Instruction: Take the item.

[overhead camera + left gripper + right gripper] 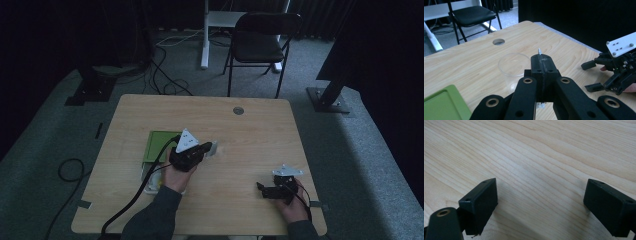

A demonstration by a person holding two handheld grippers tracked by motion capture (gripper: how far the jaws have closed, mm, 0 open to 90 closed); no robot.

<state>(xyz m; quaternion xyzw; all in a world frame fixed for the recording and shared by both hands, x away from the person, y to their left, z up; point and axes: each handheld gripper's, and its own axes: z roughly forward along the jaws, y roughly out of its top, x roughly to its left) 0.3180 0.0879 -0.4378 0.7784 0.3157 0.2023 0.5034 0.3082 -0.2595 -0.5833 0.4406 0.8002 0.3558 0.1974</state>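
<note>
My left gripper is shut on a small thin white piece; its tip pokes out above the closed jaws. Just beyond the jaws a clear plastic cup stands upright on the wooden table. From above, the left gripper sits near the table's middle, right beside the cup. My right gripper rests near the front right edge with its jaws open and nothing between them. The right gripper hovers close over bare wood. That right gripper also appears at the right of the left gripper view.
A green tray lies left of my left hand, and a white item lies partly under the left forearm. A round cable hole sits near the table's far edge. A black folding chair stands beyond the table.
</note>
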